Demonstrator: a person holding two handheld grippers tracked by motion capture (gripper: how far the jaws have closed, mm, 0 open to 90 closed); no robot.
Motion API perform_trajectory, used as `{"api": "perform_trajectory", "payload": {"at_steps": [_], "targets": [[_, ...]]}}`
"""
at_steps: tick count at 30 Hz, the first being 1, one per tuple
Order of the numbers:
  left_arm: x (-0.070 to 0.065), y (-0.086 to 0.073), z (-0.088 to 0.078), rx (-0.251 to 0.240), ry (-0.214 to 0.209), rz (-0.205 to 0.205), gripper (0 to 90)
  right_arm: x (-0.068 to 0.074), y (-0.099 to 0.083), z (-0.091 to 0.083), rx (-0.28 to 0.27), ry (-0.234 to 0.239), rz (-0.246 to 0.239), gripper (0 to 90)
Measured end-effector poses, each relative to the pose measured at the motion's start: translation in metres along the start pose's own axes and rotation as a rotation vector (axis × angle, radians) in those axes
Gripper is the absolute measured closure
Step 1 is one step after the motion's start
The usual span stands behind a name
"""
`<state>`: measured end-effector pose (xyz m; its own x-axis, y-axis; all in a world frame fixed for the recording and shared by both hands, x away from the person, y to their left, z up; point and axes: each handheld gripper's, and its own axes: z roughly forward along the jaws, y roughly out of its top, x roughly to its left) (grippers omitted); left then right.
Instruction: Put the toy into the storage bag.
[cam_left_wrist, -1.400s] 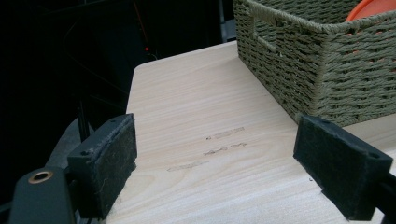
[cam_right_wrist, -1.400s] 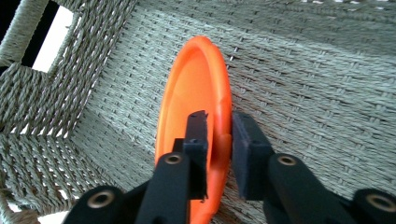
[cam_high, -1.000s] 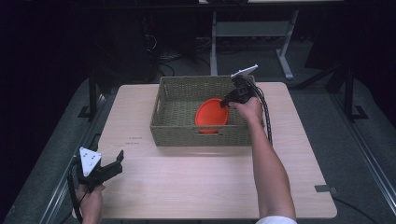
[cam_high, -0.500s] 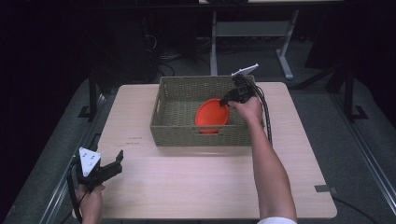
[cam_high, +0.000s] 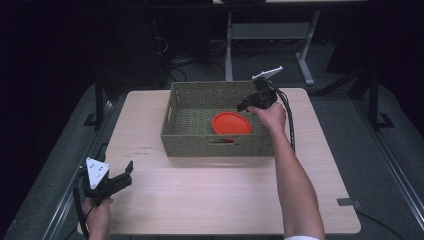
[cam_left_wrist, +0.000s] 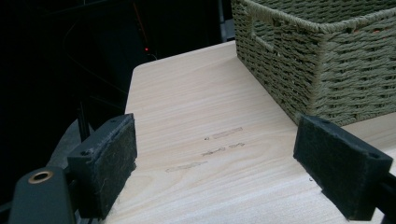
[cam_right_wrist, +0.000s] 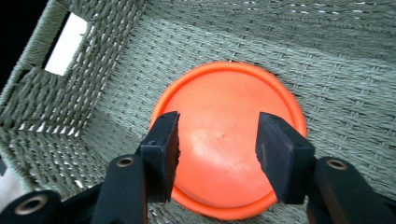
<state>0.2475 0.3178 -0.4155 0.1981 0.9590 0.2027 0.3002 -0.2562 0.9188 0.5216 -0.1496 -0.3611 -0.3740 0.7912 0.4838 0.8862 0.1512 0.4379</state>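
An orange plate (cam_high: 231, 123) (cam_right_wrist: 224, 140) lies flat on the floor of a woven green basket (cam_high: 215, 147) (cam_right_wrist: 116, 70), toward its right side. My right gripper (cam_high: 244, 106) (cam_right_wrist: 217, 140) hovers over the plate, pointing down into the basket. Its jaws have just been opening and stand apart with no pad on the plate. My left gripper (cam_high: 127, 172) (cam_left_wrist: 215, 154) rests at the table's near left corner, open and holding nothing, aimed at the basket's corner (cam_left_wrist: 317, 60).
The basket stands at the back middle of a light wooden table (cam_high: 210, 190). A grey tape patch (cam_high: 347, 202) sits near the front right edge. A metal stand (cam_high: 270, 30) is on the floor behind the table.
The plate was tilted up in the right gripper; now it lies flat in the basket. The right jaws have opened and let it go. The left gripper has not moved.
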Motion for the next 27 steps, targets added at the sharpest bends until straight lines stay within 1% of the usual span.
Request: {"api": "perform_trajectory", "payload": {"at_steps": [6,7,8,10,12,13,17,19,22,27], "targets": [[0.0,0.0,0.0,-0.005,0.004,-0.004,12.7,-0.001,-0.004,-0.004,0.001,0.031,-0.009,43.2],[0.001,0.0,0.0,-0.006,0.003,-0.007,12.7,-0.001,-0.005,-0.004,0.001,0.031,-0.015,41.4],[0.001,0.0,0.0,0.001,0.001,-0.009,12.7,-0.001,-0.006,-0.005,-0.004,0.032,-0.014,41.0],[0.001,0.0,0.0,0.0,0.0,-0.008,12.7,-0.003,-0.007,-0.006,-0.01,0.05,-0.009,39.3],[0.0,0.0,0.0,0.002,0.003,0.001,12.7,-0.004,-0.009,-0.008,-0.005,0.054,-0.007,37.9],[0.0,0.0,0.0,0.002,0.004,0.002,12.8,-0.004,-0.009,-0.008,-0.007,0.054,-0.014,37.2],[0.0,0.0,0.0,0.001,0.005,-0.003,12.7,-0.005,-0.011,-0.011,-0.003,0.074,-0.018,33.8],[0.001,0.0,0.0,0.001,0.005,-0.007,12.7,-0.005,-0.012,-0.012,-0.002,0.091,-0.007,31.5],[0.001,0.0,-0.001,-0.005,0.004,-0.009,12.7,-0.004,-0.013,-0.014,-0.008,0.096,-0.018,31.0],[-0.001,0.001,0.0,-0.006,0.002,-0.005,12.7,0.0,-0.014,-0.017,-0.001,0.102,-0.041,29.5]]}}
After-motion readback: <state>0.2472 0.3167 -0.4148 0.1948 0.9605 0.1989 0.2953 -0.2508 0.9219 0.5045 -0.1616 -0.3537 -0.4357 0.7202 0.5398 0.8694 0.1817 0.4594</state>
